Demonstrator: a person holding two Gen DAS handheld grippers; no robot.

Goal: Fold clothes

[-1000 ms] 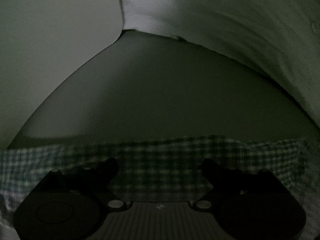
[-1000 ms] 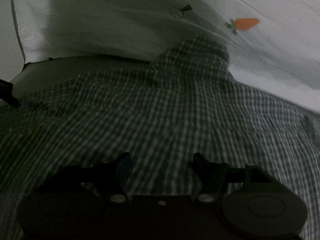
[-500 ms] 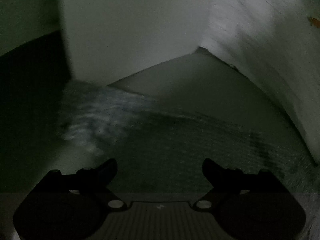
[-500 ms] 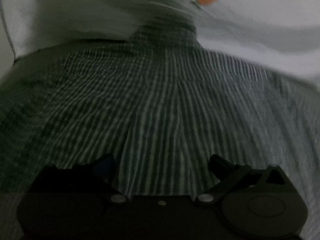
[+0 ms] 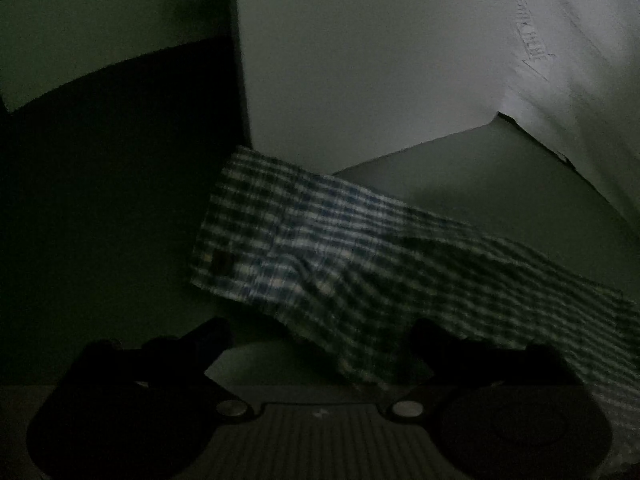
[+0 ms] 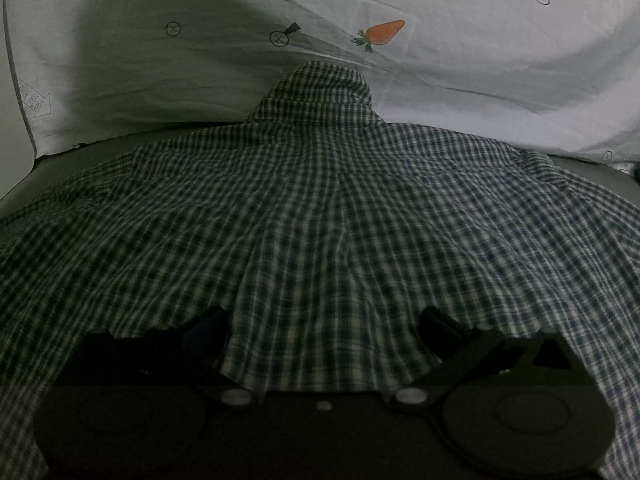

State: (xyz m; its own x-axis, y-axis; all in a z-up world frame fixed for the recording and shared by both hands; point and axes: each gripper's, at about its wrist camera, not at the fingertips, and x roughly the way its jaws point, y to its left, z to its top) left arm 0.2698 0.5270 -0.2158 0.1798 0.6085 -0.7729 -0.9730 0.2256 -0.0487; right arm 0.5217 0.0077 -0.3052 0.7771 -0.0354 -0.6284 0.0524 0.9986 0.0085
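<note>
A: How does the checked shirt (image 6: 320, 208) lie?
B: Spread across the grey surface (image 5: 500, 184), collar (image 6: 320, 92) pointing away toward the carrot-print pillow (image 6: 460, 60).
A: Grippers?
B: Right gripper (image 6: 322, 330) spread wide over the cloth; left gripper (image 5: 320, 338) still widening, sleeve edge between, unpinched.

A dim home bedroom: a white cotton pillowcase printed with orange carrots (image 6: 384, 32) leans against a plain grey bed sheet (image 5: 500, 184), with a checked shirt (image 6: 320, 208) spread there.
</note>
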